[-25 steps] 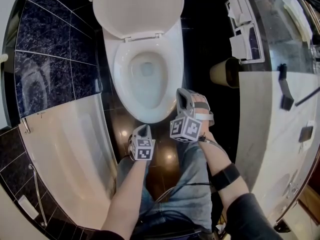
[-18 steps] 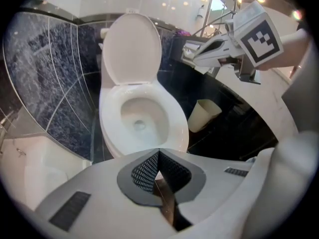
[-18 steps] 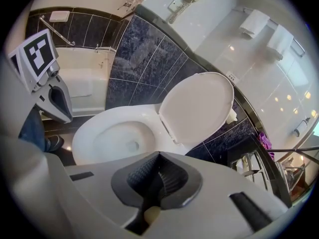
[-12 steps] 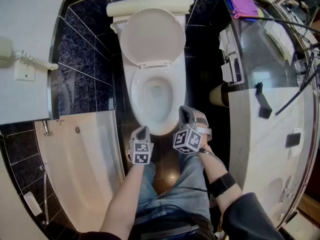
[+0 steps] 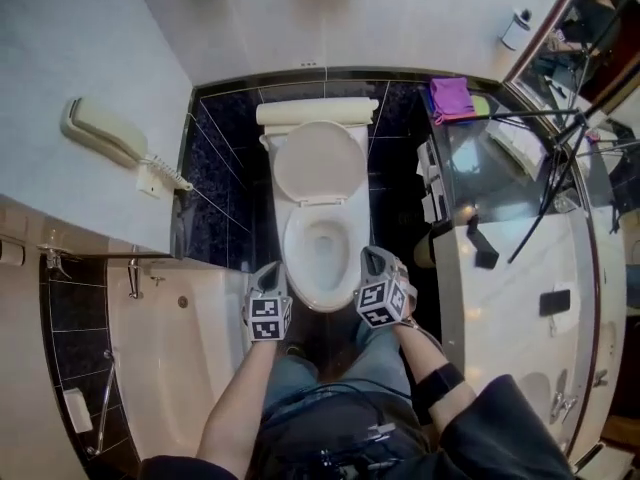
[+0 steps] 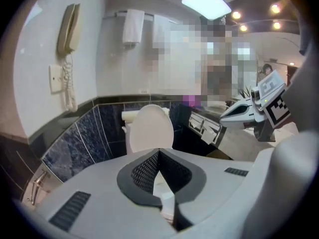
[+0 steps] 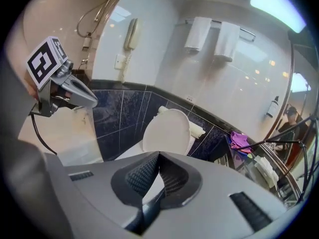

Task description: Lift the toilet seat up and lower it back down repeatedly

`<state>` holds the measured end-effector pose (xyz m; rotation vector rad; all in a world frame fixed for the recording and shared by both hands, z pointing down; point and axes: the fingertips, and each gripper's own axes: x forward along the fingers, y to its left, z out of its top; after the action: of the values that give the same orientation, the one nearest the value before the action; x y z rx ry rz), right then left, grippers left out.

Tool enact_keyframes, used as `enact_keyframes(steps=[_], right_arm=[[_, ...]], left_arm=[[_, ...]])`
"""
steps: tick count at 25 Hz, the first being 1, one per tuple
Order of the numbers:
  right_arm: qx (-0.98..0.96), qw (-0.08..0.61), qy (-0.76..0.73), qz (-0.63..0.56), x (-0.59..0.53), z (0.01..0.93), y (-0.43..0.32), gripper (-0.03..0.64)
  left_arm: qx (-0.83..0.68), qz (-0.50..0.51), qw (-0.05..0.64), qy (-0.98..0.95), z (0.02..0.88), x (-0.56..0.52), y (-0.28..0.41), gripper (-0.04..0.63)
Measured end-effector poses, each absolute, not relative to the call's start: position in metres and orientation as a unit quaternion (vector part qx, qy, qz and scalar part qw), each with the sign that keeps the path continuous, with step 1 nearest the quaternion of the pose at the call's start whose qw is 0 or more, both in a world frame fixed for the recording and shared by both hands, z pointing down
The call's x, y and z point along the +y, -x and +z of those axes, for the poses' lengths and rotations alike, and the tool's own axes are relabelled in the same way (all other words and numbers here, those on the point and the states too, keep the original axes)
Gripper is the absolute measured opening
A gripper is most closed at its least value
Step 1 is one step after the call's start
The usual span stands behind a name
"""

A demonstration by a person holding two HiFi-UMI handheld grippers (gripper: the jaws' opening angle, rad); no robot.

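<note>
The white toilet stands against the dark tiled wall. Its seat and lid are raised and lean back on the tank. My left gripper hovers at the bowl's front left, shut and holding nothing. My right gripper hovers at the front right, also shut and empty. Neither touches the toilet. In the left gripper view the raised lid shows beyond the closed left gripper. The right gripper view has the lid ahead of the closed right gripper.
A bathtub lies to the left, with a wall phone above it. A marble counter runs along the right, with a purple cloth at its far end and thin black stand legs across it. Towels hang on the back wall.
Both grippers have risen away from the bowl's front edge, staying shut. The head view has lifted, so the toilet looks smaller. The seat and lid stay up.
</note>
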<state>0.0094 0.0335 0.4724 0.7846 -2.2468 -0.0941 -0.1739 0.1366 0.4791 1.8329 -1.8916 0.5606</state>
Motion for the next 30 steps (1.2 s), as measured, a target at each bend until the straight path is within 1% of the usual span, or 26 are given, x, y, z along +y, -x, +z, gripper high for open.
enact_keyframes(steps=[6, 12, 18, 30], right_arm=[[-0.883, 0.322, -0.341, 0.004, 0.030, 0.405, -0.038, 0.018], [-0.888, 0.298, -0.348, 0.034, 0.038, 0.384, -0.052, 0.018], [-0.887, 0.292, -0.353, 0.054, 0.046, 0.387, -0.060, 0.017], [-0.887, 0.299, -0.350, 0.041, 0.041, 0.386, -0.059, 0.018]], left_arm=[[-0.692, 0.156, 0.186, -0.680, 0.381, 0.128, 0.171, 0.000], [-0.694, 0.144, 0.151, -0.689, 0.338, 0.132, 0.175, 0.000], [-0.698, 0.140, 0.149, -0.687, 0.329, 0.143, 0.179, 0.000], [-0.697, 0.146, 0.140, -0.688, 0.334, 0.143, 0.172, 0.000]])
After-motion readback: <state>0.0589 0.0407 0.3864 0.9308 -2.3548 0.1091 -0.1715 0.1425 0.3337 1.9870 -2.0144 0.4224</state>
